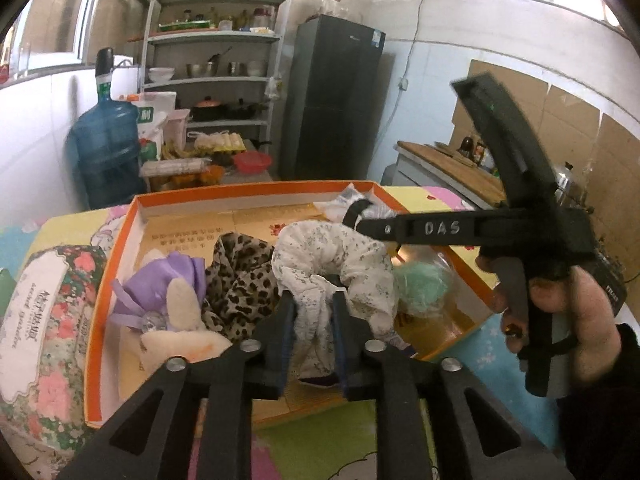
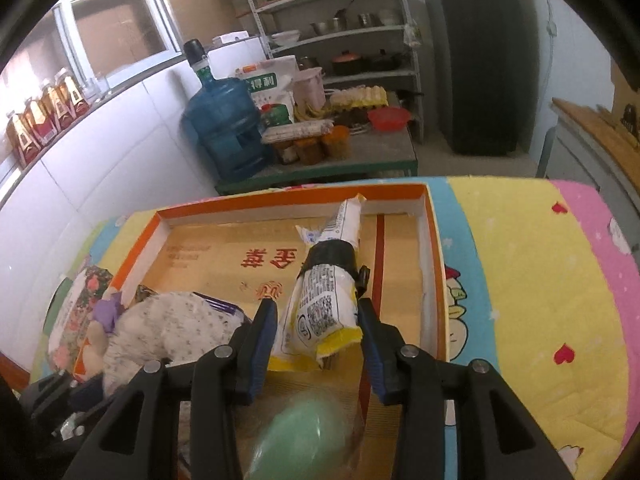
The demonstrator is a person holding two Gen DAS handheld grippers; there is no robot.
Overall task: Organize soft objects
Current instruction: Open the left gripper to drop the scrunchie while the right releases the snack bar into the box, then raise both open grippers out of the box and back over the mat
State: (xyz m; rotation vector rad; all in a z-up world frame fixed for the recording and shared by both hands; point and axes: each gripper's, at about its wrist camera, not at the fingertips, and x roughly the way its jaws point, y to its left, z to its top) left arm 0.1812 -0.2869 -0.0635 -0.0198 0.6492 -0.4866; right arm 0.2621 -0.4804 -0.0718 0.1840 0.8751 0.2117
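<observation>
Inside the shallow orange cardboard box (image 1: 120,248), the left tool (image 1: 314,316) loosely straddles the soft white floral cloth (image 1: 332,256), which looks light, floppy, best pinched at a thick fold.

Soft things crowd the orange box (image 2: 434,240) toward nine o'clock; its floor toward twelve lies open, bar the taped packet (image 2: 328,280).

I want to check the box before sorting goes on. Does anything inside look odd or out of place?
One thing: among the cloth items in the orange box, the packet between the right tool's fingers is printed plastic, rolled and bound with black tape.
</observation>
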